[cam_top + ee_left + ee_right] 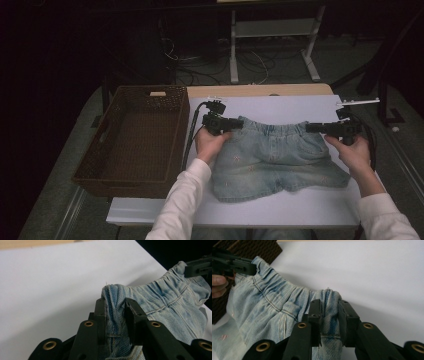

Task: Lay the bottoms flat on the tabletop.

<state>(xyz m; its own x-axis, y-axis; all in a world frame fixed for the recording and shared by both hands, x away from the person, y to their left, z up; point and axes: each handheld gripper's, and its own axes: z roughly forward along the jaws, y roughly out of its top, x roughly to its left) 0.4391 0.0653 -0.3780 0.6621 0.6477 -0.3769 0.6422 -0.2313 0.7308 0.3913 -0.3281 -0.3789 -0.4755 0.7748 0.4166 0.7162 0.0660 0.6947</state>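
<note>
On the white worktop (280, 207), a pair of light denim shorts (272, 160) lies spread out beside a dark woven basket (107, 175) at the left. The left gripper (235, 123) has its fingers (101, 315) clenched on one end of the elastic waistband, and the right gripper (312, 128) grasps the other end, fingers (315, 315) pinching bunched denim.

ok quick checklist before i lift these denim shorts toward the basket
1. Left claw clamped on the waistband corner of the denim shorts: ok.
2. Right claw clamped on the other waistband corner: ok.
3. Waistband stretched evenly between both claws: ok.
4. Legs of the shorts free of the white table: not ok, they lie on it.
5. Wicker basket has room inside: ok.
6. Cables clear of the fabric: cannot tell.
</note>
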